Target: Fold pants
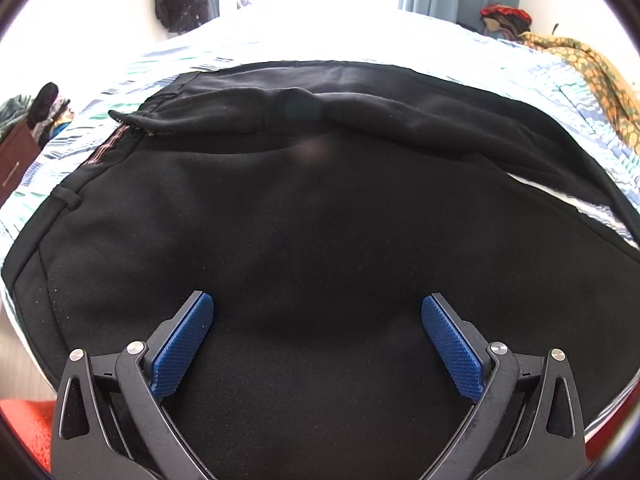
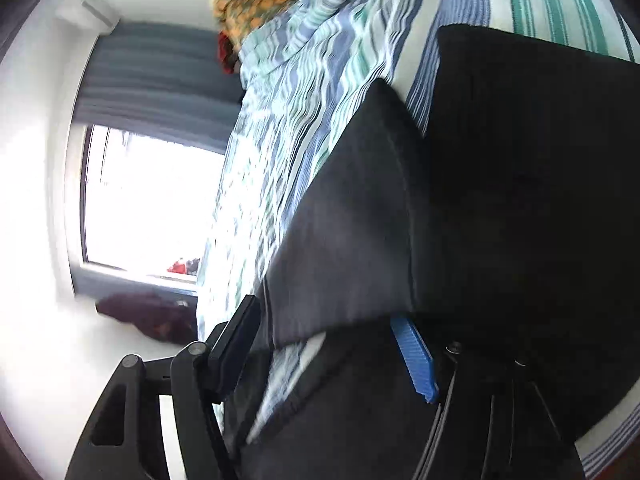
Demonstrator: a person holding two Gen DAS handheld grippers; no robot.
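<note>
The black pants (image 1: pixel 320 220) lie spread on the striped bedspread (image 1: pixel 120 80), filling the middle of the left wrist view. The cloth looks soft, limp and fairly thick, best pinched at a hem or waistband edge. The left gripper (image 1: pixel 318 344) hovers low over them, angled down, jaws spread and empty. The right gripper (image 2: pixel 324 348), rolled sideways, stands half spread astride a pant-leg hem (image 2: pixel 340 320); actual pinching cannot be told.
</note>
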